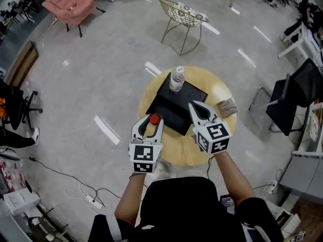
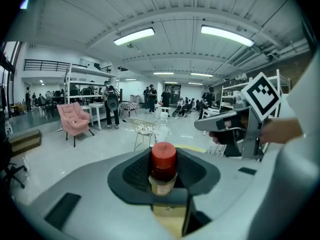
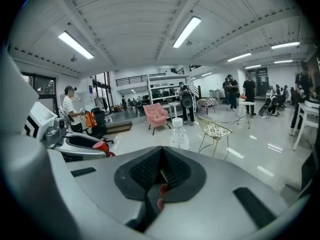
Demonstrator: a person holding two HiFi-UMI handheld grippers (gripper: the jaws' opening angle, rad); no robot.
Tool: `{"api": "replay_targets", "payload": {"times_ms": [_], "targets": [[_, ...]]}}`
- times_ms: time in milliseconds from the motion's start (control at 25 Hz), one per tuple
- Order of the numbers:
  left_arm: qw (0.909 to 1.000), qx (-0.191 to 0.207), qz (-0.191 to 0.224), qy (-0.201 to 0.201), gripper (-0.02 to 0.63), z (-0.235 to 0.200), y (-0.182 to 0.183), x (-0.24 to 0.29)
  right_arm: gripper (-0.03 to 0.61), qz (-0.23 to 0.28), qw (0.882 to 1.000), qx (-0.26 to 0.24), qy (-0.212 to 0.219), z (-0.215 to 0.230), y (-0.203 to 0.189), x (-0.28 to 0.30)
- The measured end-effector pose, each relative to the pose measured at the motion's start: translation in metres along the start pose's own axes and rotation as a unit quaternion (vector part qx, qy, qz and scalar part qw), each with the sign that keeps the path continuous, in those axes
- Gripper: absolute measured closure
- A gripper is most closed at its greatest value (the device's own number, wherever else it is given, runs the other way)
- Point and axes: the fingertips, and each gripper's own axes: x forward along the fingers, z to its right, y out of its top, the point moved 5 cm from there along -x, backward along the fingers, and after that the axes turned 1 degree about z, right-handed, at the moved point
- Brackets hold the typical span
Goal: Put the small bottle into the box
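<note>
My left gripper [image 1: 150,120] is shut on the small bottle [image 1: 154,119], a short jar-like bottle with a red cap [image 2: 163,156], held upright just above the near left corner of the black box [image 1: 157,105]. The box lies open on the round wooden table [image 1: 217,92]. My right gripper [image 1: 192,105] is shut at the box's right side, with a thin dark edge, apparently of the lid [image 1: 187,92], pinched between its pads [image 3: 162,176]. In the right gripper view the left gripper [image 3: 80,144] shows at the left.
A clear water bottle [image 1: 176,79] stands at the far edge of the box. A small printed packet [image 1: 227,107] lies on the table to the right. A wire chair [image 1: 184,16], a pink armchair [image 1: 70,4] and a black chair [image 1: 292,95] stand on the floor around.
</note>
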Motion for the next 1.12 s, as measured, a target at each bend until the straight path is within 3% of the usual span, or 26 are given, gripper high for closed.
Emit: {"api": "replay_targets", "payload": {"times_ms": [280, 1120], "targets": [[0.9982, -0.039, -0.044, 0.011, 0.465, -0.012, -0.032, 0.049, 0.578, -0.041, 0.999, 0.011, 0.014, 0.027, -0.024, 0.034], [0.9918, -0.035, -0.113, 0.048, 0.465, -0.048, -0.111, 0.146, 0.578, -0.130, 0.990, 0.046, 0.039, 0.059, -0.101, 0.088]]}}
